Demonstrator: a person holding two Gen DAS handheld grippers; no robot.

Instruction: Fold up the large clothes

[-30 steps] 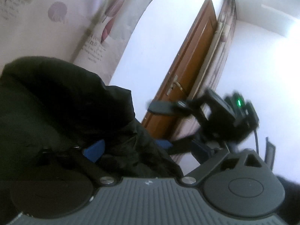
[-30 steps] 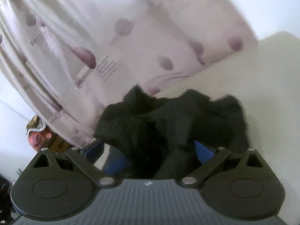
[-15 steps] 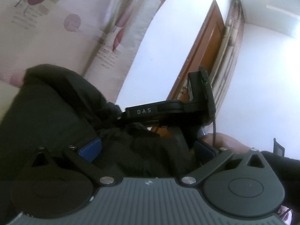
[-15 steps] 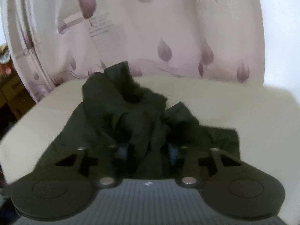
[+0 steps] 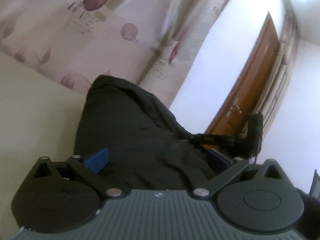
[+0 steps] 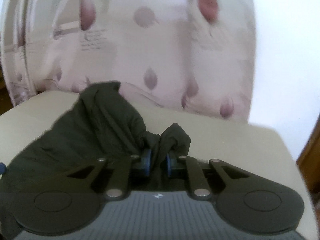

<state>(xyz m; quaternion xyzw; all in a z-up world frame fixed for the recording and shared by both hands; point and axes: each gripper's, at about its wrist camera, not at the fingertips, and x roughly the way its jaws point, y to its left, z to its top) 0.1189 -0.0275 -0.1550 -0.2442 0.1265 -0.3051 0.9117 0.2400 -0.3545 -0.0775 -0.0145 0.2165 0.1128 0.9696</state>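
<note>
Garment: a big dark green-black piece of clothing, soft and crumpled, lies in a heap on the cream-coloured counter. One corner of it sticks up at the far end, close to the curtain.
Right gripper: the black right gripper with blue pads points a bit downward at the near edge of the cloth. Its jaws are closing, and a bunched fold of the dark cloth sits pinched between the two blue pads. The cloth rises in a small peak just past the pads.
Left gripper: the black left gripper with blue pads points level, and its view is tilted. Its two blue pads stand far apart, so it is spread wide. The dark piece of clothing fills the gap between them, but the pads do not squeeze it.
Other gripper seen: in the left wrist view, the right gripper shows as a dark arm just past the cloth, on the right.
Counter: its bare cream top lies on the left of the heap.
Behind: a pale pink curtain with purple leaf shapes hangs past the counter. A brown wooden door stands in a white wall.
</note>
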